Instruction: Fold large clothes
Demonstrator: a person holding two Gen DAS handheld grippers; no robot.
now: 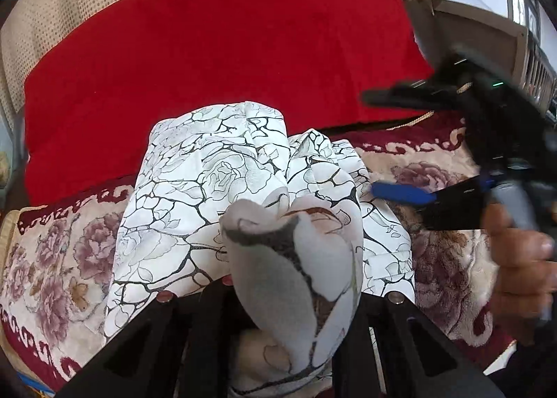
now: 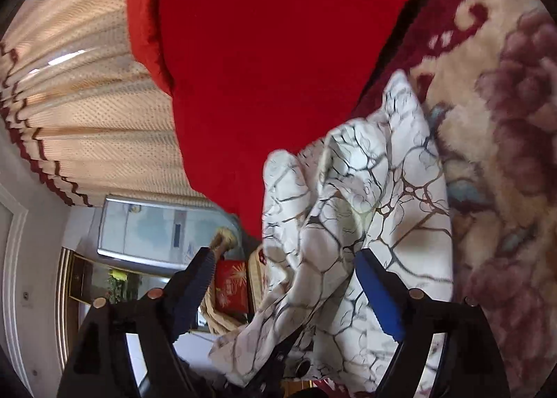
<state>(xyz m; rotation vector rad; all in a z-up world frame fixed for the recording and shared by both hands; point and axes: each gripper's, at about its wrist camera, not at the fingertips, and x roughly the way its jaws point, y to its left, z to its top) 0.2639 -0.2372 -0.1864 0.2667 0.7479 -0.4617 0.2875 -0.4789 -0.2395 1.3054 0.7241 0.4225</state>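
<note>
Nearest, the left tongs (image 1: 292,297) are clamped on a bunched fold of the one white rose-print garment (image 1: 216,168), likely lifting that edge to carry it over for a fold. The right tongs (image 2: 289,279) stand open, garment slack between the pads, nothing pinched. The garment lies on the floral blanket (image 1: 59,251), near its far edge; behind, one red cushion (image 1: 209,49).

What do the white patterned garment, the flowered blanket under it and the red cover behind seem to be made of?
White patterned garment: probably thin, smooth woven cloth; it falls in sharp creases and soft folds.
Flowered blanket: plush fleece, it seems; the surface looks fuzzy with a raised pile.
Red cover: perhaps velvet or short-pile plush; matte, with no visible weave.
</note>
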